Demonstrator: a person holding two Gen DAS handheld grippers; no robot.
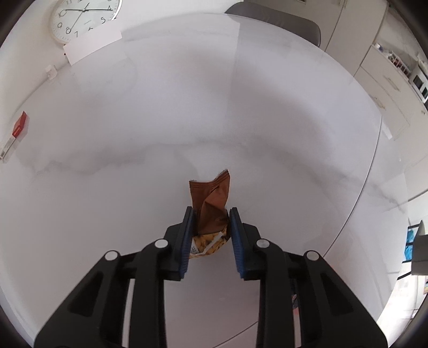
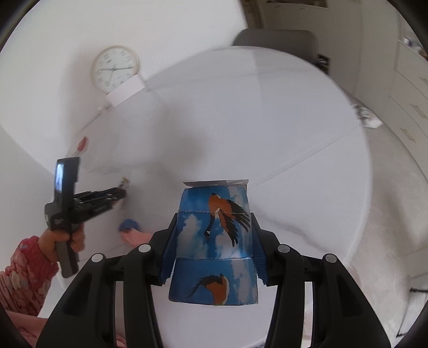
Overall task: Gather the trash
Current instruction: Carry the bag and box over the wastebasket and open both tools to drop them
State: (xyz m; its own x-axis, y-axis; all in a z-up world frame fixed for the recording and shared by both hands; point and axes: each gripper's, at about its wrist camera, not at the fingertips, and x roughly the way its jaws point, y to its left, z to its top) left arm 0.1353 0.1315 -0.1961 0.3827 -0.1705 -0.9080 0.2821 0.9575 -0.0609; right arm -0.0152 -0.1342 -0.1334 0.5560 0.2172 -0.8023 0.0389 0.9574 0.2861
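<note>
A brown wrapper [image 1: 212,203] with yellow print sits between black tongs [image 1: 211,214] with blue pads [image 1: 187,241]. A blue carton [image 2: 215,241] shows orange-and-black geese among white clouds. The tabletop [image 1: 160,120] is white, grey-veined marble.

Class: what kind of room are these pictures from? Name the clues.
Probably a home dining or kitchen area: a round white marble-look table, a wall clock, a grey chair and pale cabinets.
</note>
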